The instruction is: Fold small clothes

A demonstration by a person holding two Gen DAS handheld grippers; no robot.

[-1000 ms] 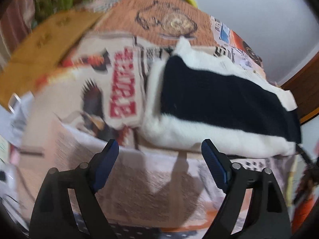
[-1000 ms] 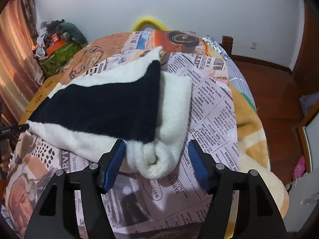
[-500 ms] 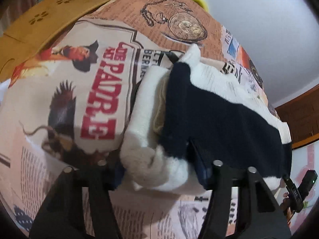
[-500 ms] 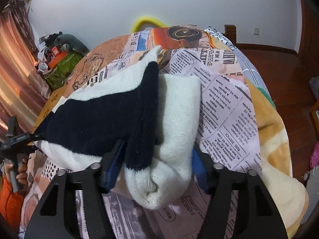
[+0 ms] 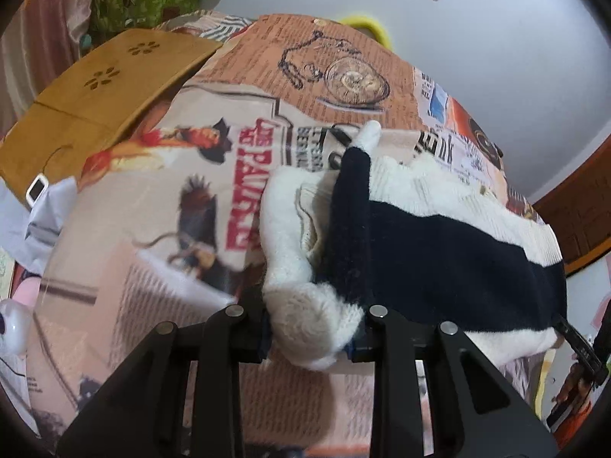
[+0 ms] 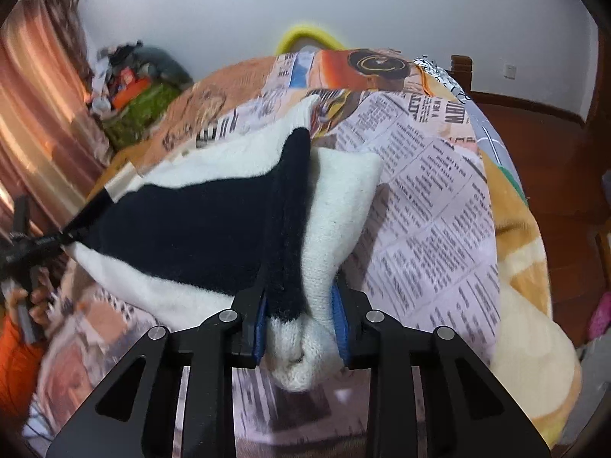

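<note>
A fluffy white garment with a wide black band (image 5: 439,259) lies partly folded across a newspaper-print bedspread (image 5: 183,198). My left gripper (image 5: 311,334) is shut on the garment's near left corner, white and black fabric bunched between its pads. My right gripper (image 6: 299,320) is shut on the garment (image 6: 198,225) at its opposite near corner, a thick fold squeezed between the blue pads (image 6: 259,324). The garment stretches between the two grippers and is lifted a little at both held corners. The left gripper shows at the left edge of the right wrist view (image 6: 34,244).
A brown board with paw cut-outs (image 5: 103,87) lies beside the bed at the left. A green bag with clutter (image 6: 141,103) stands by the curtain. A yellow hoop (image 6: 305,36) sits at the bed's far end. The wooden floor (image 6: 553,175) lies right of the bed.
Both grippers moved forward onto the garment's near corners and closed on them. The held corners have risen a little off the bedspread.
</note>
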